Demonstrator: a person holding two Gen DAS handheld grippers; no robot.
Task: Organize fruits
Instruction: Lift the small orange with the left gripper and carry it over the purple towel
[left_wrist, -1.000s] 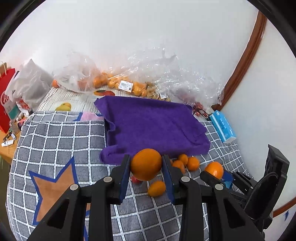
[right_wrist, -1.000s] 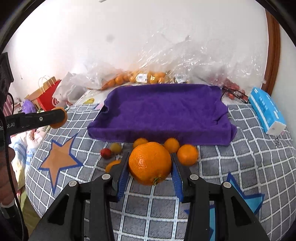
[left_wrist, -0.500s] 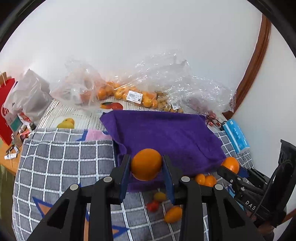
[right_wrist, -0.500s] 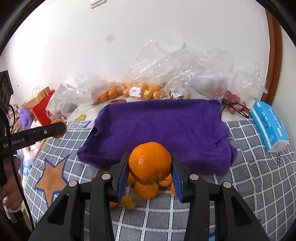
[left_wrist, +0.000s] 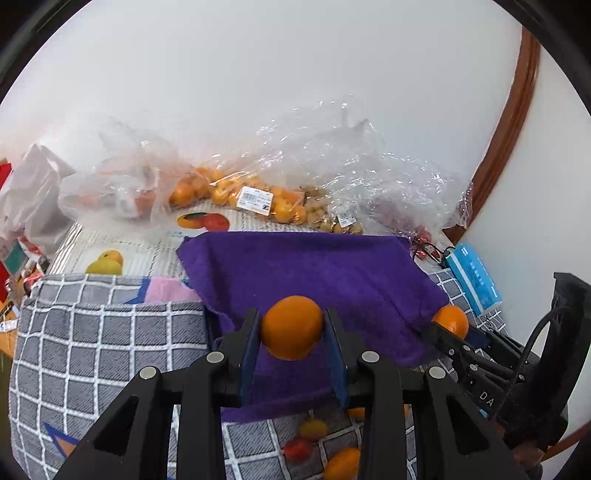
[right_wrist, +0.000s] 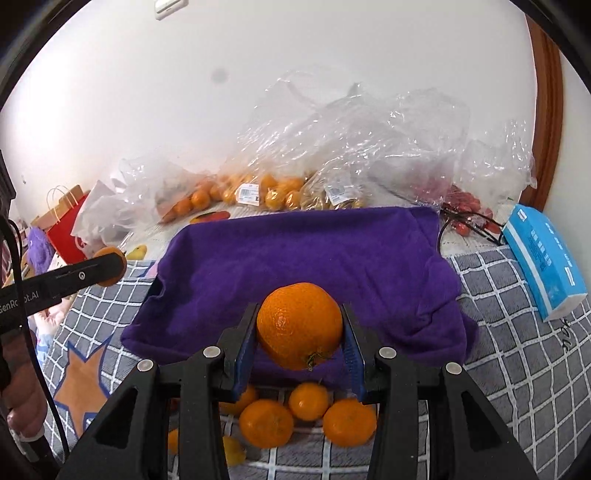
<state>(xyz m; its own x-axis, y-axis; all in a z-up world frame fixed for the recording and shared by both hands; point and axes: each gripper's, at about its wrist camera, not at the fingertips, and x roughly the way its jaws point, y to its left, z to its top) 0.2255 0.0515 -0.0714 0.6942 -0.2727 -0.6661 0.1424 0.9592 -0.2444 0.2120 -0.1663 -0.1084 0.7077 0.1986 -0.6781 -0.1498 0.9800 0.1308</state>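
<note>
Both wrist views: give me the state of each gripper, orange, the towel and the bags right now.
Left gripper: shut on smaller orange.
Right gripper: shut on larger orange.
Purple towel: spread out, bare.
Loose oranges: lying on checked cloth.
Plastic bags: still holding fruit.

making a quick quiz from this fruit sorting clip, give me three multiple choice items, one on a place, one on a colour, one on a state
1. Where is the blue box?
A. on the purple towel
B. on the checked cover, right of the towel
C. inside a plastic bag

2. What colour is the towel?
A. green
B. white
C. purple

3. What is the right hand-held gripper doing?
A. closed on a large orange
B. wide open with nothing in it
C. closed on the blue box

Answers:
1 B: the box lies on the grey checked cover beside the towel's right edge.
2 C: the cloth is deep purple.
3 A: the large orange sits pinched between both blue pads.
</note>
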